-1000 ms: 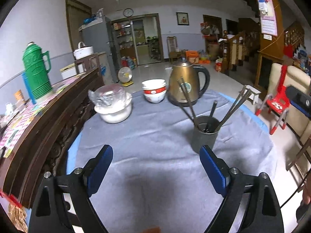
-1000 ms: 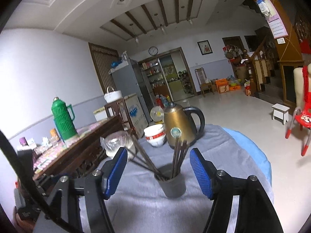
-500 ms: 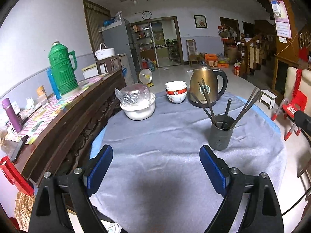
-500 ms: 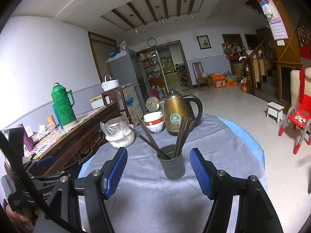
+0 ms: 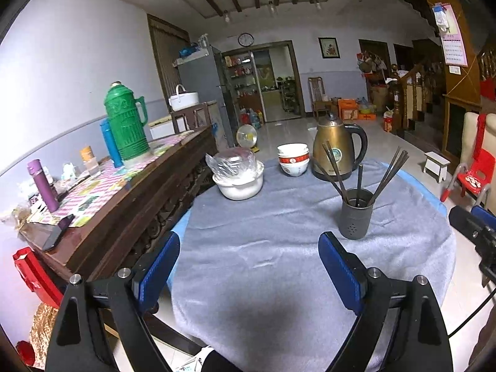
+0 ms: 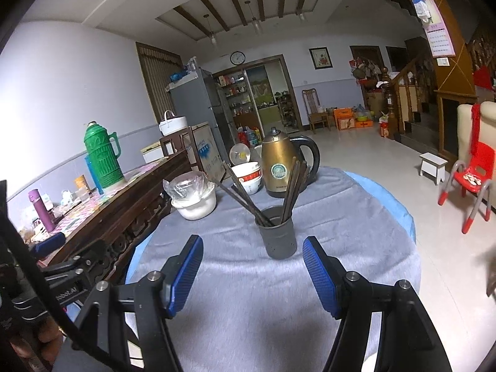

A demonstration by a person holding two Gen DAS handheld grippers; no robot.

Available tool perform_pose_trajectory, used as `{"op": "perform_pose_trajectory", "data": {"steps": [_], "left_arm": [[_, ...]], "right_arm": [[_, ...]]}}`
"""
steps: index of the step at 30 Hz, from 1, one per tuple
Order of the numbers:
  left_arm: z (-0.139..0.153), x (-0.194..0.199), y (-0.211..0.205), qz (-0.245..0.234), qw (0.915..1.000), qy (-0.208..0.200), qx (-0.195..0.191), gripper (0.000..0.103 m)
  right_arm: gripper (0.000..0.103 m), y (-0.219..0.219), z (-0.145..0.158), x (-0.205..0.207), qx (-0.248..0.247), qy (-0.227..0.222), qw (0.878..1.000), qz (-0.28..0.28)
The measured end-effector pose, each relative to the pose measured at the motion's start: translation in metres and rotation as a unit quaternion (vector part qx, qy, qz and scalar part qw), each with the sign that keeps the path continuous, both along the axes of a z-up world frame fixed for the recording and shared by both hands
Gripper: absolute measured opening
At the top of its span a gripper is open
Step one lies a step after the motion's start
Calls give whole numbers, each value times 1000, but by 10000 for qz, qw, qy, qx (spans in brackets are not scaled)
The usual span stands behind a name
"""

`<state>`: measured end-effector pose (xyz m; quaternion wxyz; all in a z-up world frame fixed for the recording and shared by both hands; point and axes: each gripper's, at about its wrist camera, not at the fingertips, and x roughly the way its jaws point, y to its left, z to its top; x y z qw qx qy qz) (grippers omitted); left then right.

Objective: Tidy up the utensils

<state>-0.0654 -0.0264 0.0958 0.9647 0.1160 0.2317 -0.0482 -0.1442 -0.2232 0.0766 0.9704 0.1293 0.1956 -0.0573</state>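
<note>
A dark grey utensil holder (image 5: pixel 356 214) stands on the round table's grey cloth (image 5: pixel 272 248), with several dark chopsticks (image 5: pixel 387 173) leaning in it. It also shows in the right wrist view (image 6: pixel 276 235) with the chopsticks (image 6: pixel 291 187). My left gripper (image 5: pixel 249 263) is open and empty, back from the holder, near the table's near edge. My right gripper (image 6: pixel 252 266) is open and empty, facing the holder from a short distance.
A bronze kettle (image 5: pixel 334 148), stacked red-and-white bowls (image 5: pixel 293 162) and a white pot covered in plastic (image 5: pixel 237 176) stand at the table's far side. A dark wooden sideboard (image 5: pixel 124 204) with a green thermos (image 5: pixel 125 127) runs along the left. A red chair (image 6: pixel 471 179) stands right.
Both grippers have drawn back from the utensil holder, which now looks smaller and farther away. Both stay open and empty. The holder and chopsticks have not moved.
</note>
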Motion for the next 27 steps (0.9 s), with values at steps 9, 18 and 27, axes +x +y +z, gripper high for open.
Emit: {"op": "perform_pose_trajectory", "data": {"steps": [9,18,27], "left_arm": [[5,-11,10,146,9998,-125,9,91],[4,-14,18,213,9996,-184,20,91],[4,-17,17,252,9994,-231,32,91]], "right_arm": [[70,18,1,-8,-210,160,9996,-91],[70,21,0,-7,-134,315,9992,-228],[70,22,-2,-7,-121,358,9990,-252]]}}
